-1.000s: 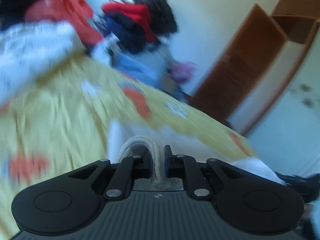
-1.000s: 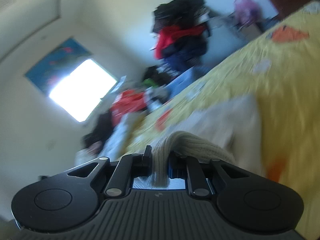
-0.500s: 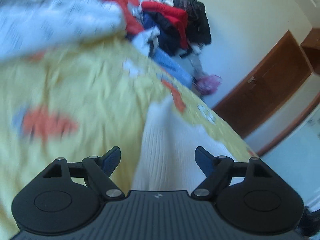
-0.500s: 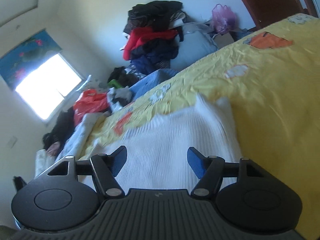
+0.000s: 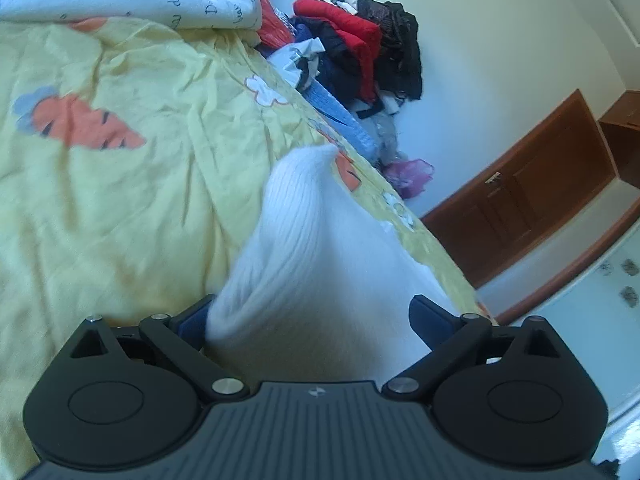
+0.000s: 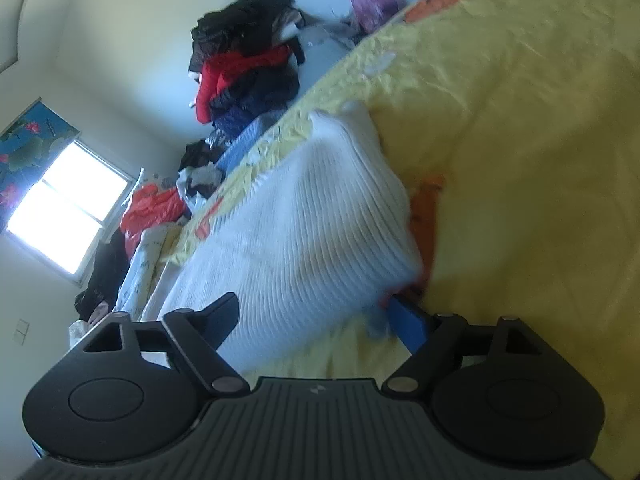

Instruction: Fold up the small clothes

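Both tools spread wide, nothing gripped. Left tool (image 5: 310,318) open with the white ribbed knit garment (image 5: 304,240) lying between the fingers, near edge bunched against the left finger (image 5: 196,318). Right tool (image 6: 320,318) likewise open, same garment (image 6: 304,220) spanning the gap, its right edge close to the blue pad of the right finger (image 6: 410,326); contact there too blurred to call.

Garment resting on the bed, on the yellow carrot-print sheet (image 5: 120,184), laid out lengthwise away from both cameras, far end tapering toward the bed edge. Fold state hard to read: looks doubled or at least stacked along the right side in the right wrist view, not certain.

Judged step: between folds, garment released and flat-ish, no grasp in hand.

Next move likely calls for: picking two matching points on the near hem or side edge, closing on the cloth only and not the sheet underneath, lifting evenly, carrying over to the opposite edge. Knit looks soft and stretchy, so uneven pull probably skews the fold.

Clothes pile (image 5: 360,48) against the far wall, wooden door (image 5: 532,184) beyond; irrelevant to the move.
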`<state>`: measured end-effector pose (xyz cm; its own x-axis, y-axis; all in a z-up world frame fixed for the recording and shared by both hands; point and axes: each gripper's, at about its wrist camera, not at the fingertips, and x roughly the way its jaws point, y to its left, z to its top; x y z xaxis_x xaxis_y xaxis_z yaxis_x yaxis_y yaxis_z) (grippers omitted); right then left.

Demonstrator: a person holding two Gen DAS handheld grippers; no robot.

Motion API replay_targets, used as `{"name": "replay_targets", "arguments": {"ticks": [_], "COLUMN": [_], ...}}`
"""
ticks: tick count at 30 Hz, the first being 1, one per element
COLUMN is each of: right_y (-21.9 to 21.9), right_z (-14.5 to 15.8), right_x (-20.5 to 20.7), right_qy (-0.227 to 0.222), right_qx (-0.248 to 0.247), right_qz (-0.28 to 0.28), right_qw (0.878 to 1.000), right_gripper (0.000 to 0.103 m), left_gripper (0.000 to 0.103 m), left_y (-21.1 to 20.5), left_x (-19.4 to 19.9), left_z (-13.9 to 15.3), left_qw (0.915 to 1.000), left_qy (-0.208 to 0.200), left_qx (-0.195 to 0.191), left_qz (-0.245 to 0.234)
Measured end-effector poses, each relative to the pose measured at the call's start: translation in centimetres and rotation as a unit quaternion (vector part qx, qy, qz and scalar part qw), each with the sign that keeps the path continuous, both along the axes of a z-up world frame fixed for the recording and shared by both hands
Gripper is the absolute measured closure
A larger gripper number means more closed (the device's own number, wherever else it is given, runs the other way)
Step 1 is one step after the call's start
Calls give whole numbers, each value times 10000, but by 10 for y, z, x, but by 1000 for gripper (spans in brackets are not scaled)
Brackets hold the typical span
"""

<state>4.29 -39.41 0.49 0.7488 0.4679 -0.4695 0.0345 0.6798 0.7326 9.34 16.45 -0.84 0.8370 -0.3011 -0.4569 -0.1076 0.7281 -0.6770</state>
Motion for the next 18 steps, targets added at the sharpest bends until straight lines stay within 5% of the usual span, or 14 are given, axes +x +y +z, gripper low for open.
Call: {"name": "replay_targets", "arguments": {"ticks": [1, 2, 4, 5, 6, 14, 18], "right_y": [-1, -3, -6, -4, 0, 0, -18], "right_z": [0, -3, -6, -8, -9, 22, 17], "right_x": [7, 16, 31, 41, 50, 14, -40], "right_qy": [-7, -25, -87, -94, -18, -561, -406], "right_qx": [19, 175, 434, 433, 389, 580, 666], "right_qz": [-125, -338, -685, -722, -724, -138, 211], "right_qw": [9999, 9993, 9967, 9964, 9966, 9966, 9967], "right_gripper": [20, 22, 31, 41, 69, 74, 68], "left_gripper": [22, 57, 66, 70, 71, 80, 73], "left_y": [0, 0, 3, 5, 5, -1, 0], "left_x": [6, 11, 25, 27, 27, -58, -101], "left_z": [0, 0, -1, -1, 0, 49, 32], "left_qw": [9999, 9992, 9971, 9966, 9963, 9972, 9856], "left_qy": [55, 221, 527, 599, 669, -40, 228], "left_qx": [19, 85, 61, -11, -11, 711, 1494], "left_qz": [141, 334, 545, 559, 544, -219, -764]}}
